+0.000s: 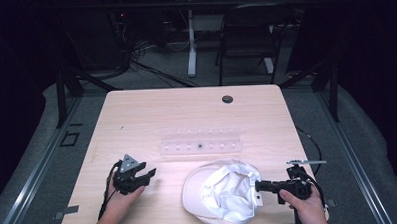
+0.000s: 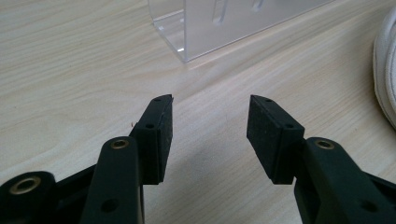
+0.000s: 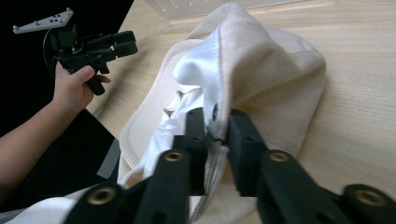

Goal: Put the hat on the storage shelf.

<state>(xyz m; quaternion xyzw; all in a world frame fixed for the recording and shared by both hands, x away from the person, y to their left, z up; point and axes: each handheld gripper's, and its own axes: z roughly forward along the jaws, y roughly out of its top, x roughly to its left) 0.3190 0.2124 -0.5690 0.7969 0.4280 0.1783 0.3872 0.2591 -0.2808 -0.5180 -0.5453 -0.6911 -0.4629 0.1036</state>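
A cream hat (image 1: 219, 191) with a white lining lies upside down near the table's front edge, right of centre. My right gripper (image 1: 259, 186) is shut on the hat's rim (image 3: 215, 122) at its right side, pinching the fabric between its jaws. My left gripper (image 1: 149, 173) is held just above the table at the front left, open, with nothing between its pads (image 2: 161, 123). The left gripper (image 3: 122, 43) also shows far off in the right gripper view, beyond the hat (image 3: 261, 65).
A clear acrylic rack (image 1: 201, 143) with small slots lies across the middle of the wooden table (image 1: 136, 114); its corner (image 2: 205, 28) is just ahead of my left gripper. A dark cable hole (image 1: 227, 99) sits near the far edge. A chair (image 1: 249, 35) stands beyond the table.
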